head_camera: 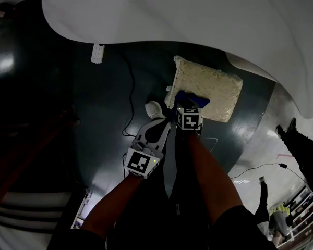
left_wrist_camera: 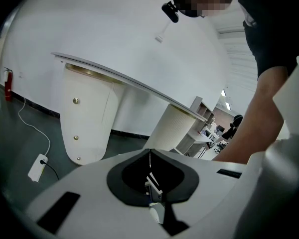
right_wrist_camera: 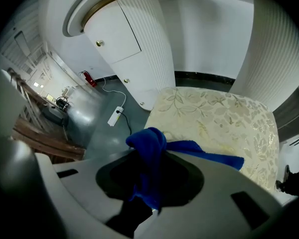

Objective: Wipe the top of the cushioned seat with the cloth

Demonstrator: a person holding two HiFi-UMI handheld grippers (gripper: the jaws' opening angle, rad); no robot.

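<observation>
The cushioned seat (head_camera: 211,90) is a cream, leaf-patterned pad standing on the dark floor, and it fills the right gripper view (right_wrist_camera: 224,118). My right gripper (head_camera: 190,108) hangs over its near left edge, shut on a bunched blue cloth (right_wrist_camera: 148,151). One cloth tail (right_wrist_camera: 209,158) lies flat on the cushion, and in the head view the cloth (head_camera: 192,99) shows just beyond the marker cube. My left gripper (head_camera: 155,128) is held lower left of the seat, off the cushion. In its own view the left gripper (left_wrist_camera: 150,156) has its jaws together with nothing between them.
A big white tabletop (head_camera: 198,14) overhangs the seat, on white ribbed pedestals (right_wrist_camera: 139,39) (left_wrist_camera: 87,118). A white power strip (head_camera: 97,53) (right_wrist_camera: 115,115) and its cable lie on the floor to the left. A person's legs (head_camera: 302,150) are at the far right.
</observation>
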